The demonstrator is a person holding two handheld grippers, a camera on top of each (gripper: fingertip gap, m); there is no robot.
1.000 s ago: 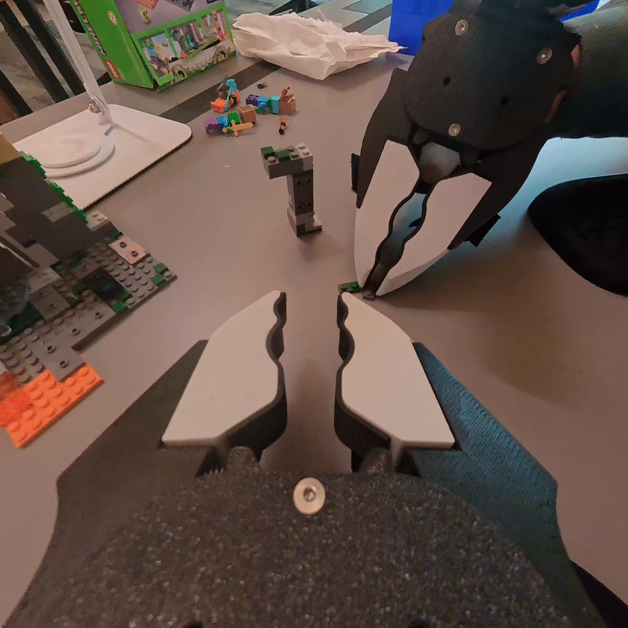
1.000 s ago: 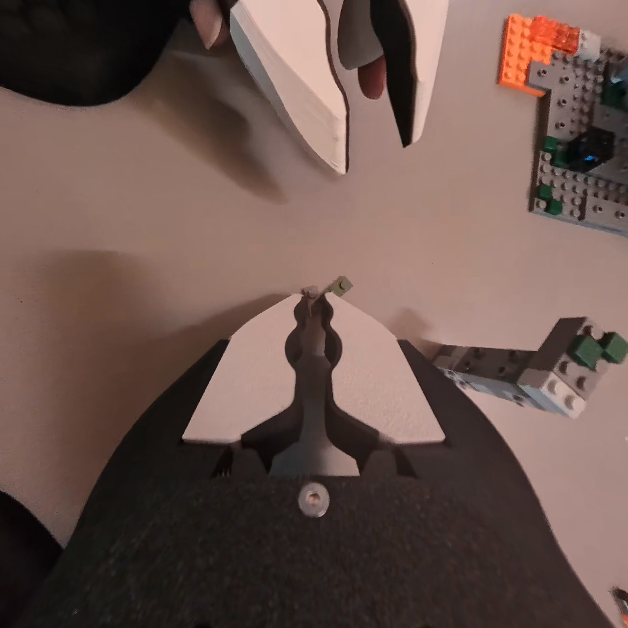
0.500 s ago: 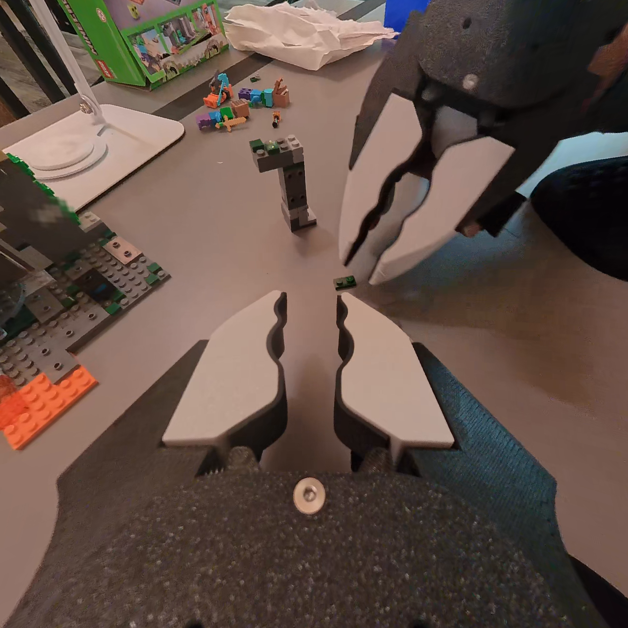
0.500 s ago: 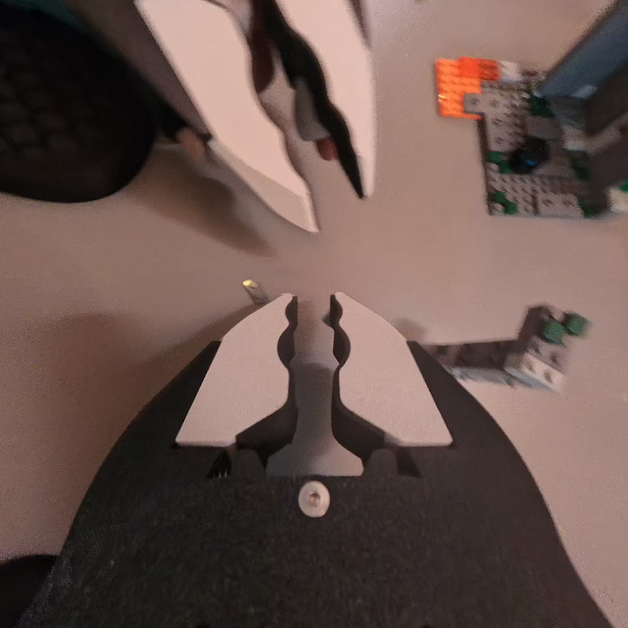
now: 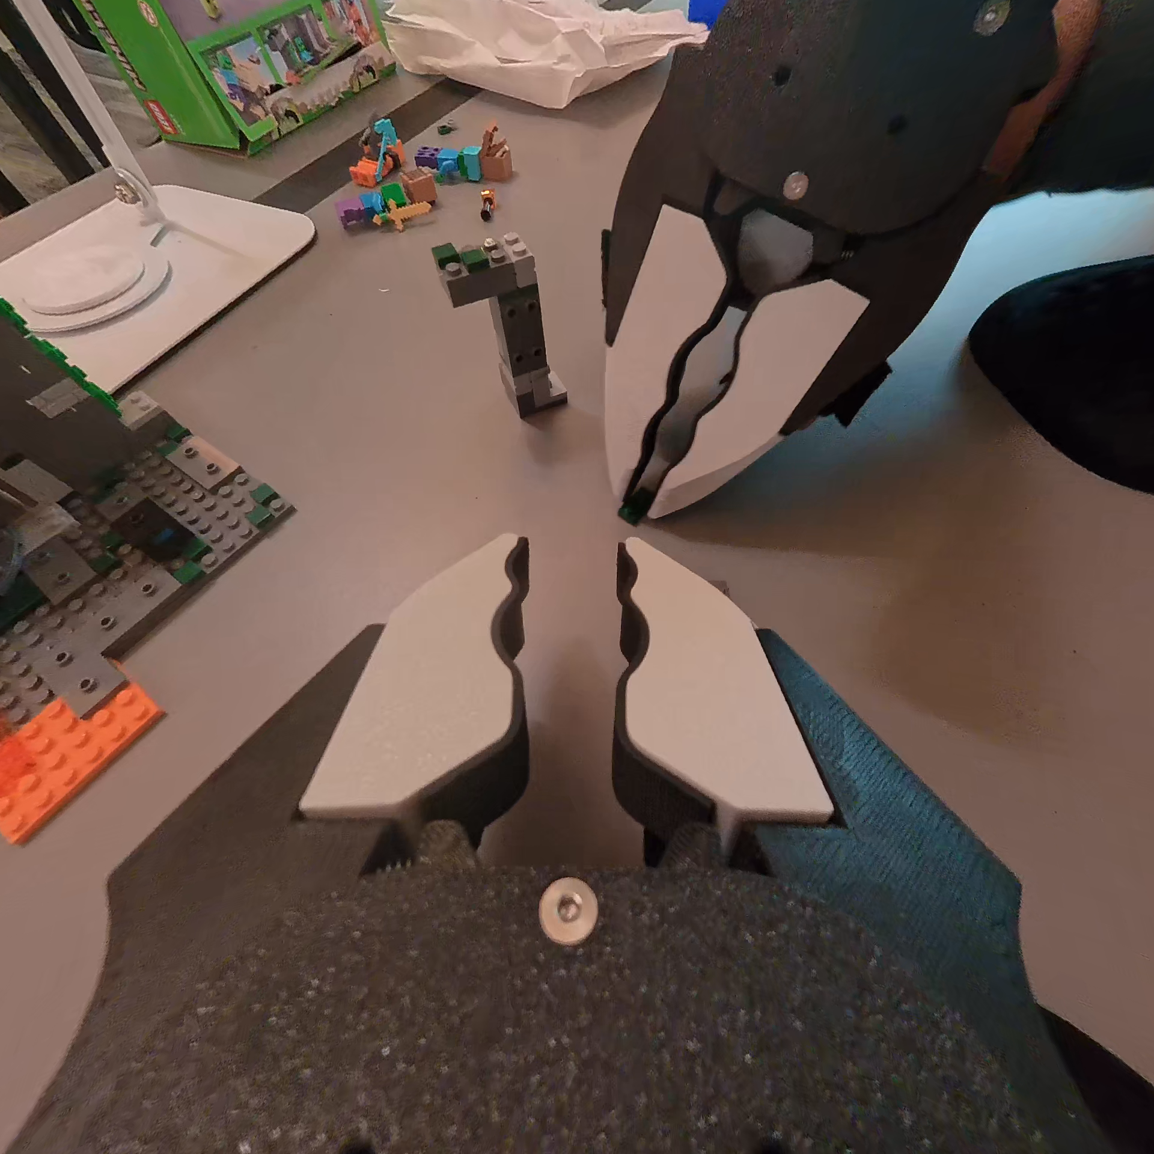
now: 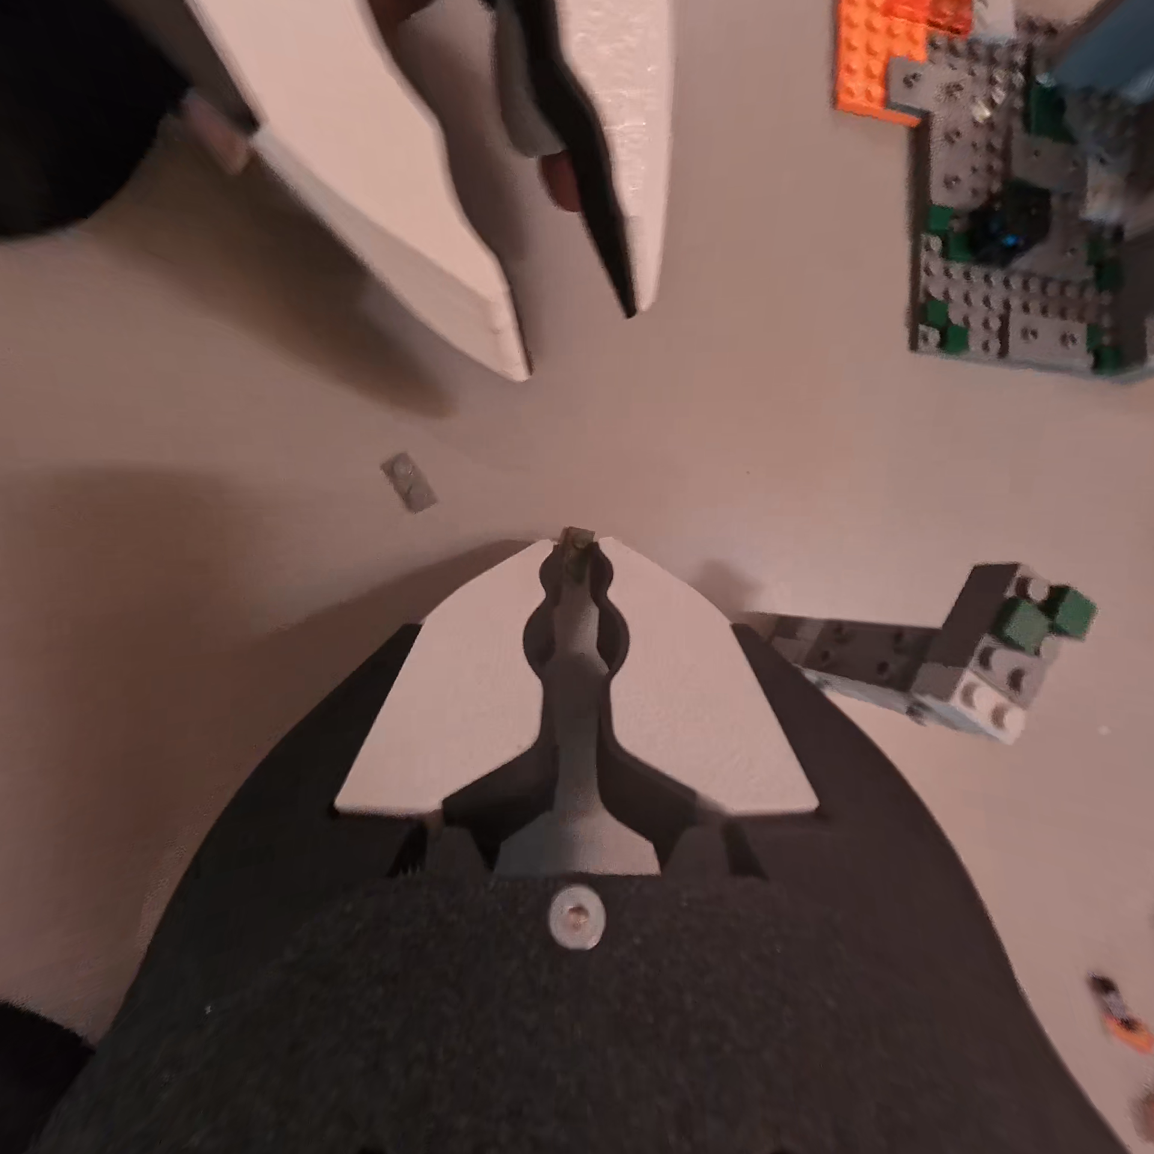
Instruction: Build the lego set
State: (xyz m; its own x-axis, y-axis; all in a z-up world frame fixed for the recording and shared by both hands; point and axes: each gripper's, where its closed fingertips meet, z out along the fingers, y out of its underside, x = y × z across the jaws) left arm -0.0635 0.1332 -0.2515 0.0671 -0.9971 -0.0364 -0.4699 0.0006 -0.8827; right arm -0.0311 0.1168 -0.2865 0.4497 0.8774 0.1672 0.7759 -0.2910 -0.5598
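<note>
Your right gripper (image 5: 638,509) is clenched on a small green plate (image 5: 632,507) at mid-frame, the plate's tip touching the grey table (image 5: 374,399) and its long axis along the fingers. Half a second ago those fingers were parted above it. Your left gripper (image 5: 571,549) hangs released, empty, below.

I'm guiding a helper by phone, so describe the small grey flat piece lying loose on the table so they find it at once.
Start at the big grey studded lego baseplate with the orange corner, then cross the bare table to the open left gripper. Just beside its tips lies the small grey flat plate. It has two studs, lies alone, and is grey, unlike the small green piece pinched in the right gripper.
</note>
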